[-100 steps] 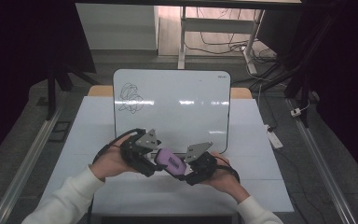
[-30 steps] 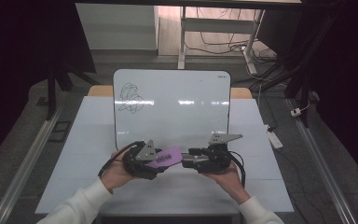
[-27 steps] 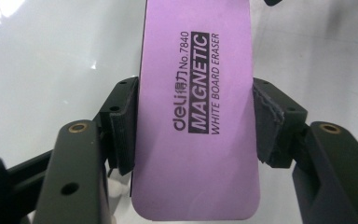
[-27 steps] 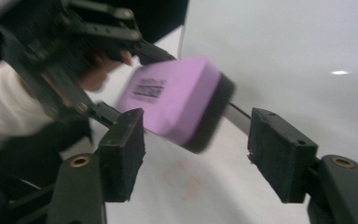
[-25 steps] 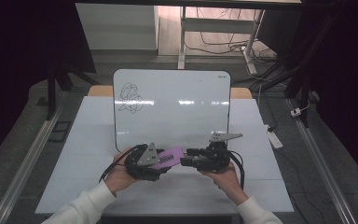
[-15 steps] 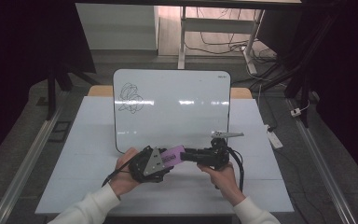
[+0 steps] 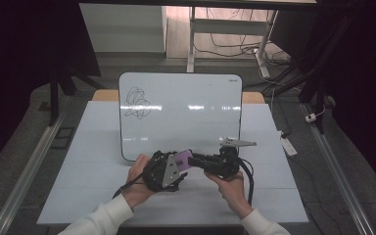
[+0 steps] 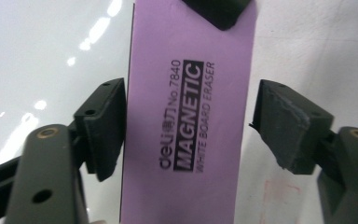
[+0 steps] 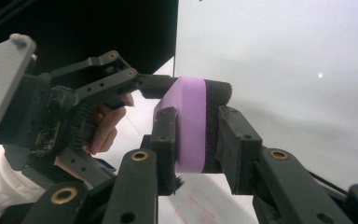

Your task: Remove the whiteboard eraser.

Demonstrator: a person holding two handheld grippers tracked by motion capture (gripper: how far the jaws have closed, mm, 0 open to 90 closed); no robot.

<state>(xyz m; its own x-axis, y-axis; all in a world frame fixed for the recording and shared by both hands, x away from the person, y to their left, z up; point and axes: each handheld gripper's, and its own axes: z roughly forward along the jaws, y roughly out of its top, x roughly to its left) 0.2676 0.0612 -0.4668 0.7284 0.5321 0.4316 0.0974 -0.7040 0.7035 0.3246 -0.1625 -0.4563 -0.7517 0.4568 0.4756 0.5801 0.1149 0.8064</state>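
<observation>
A purple magnetic whiteboard eraser (image 7: 182, 159) with a black felt side hangs between both grippers, just in front of the whiteboard's lower edge. My right gripper (image 7: 194, 160) comes in from the right and has just closed on it. In the right gripper view its pads press the purple back and the felt of the eraser (image 9: 191, 121). My left gripper (image 7: 177, 165) reaches in from the left and its jaws have just been opening. In the left gripper view the eraser (image 8: 186, 93) lies between them, with the left pad at its edge and the right pad (image 8: 284, 126) clearly apart from it.
A whiteboard (image 7: 191, 112) leans upright at the middle of the white table (image 7: 78, 191), with a black scribble (image 7: 137, 103) at its upper left. A small white object (image 7: 289, 146) lies off the table's right edge. Metal rails run along both sides.
Both hands and the eraser have shifted right along the whiteboard's lower edge. The right gripper has reached in toward the left gripper and taken hold of the eraser's free end.
</observation>
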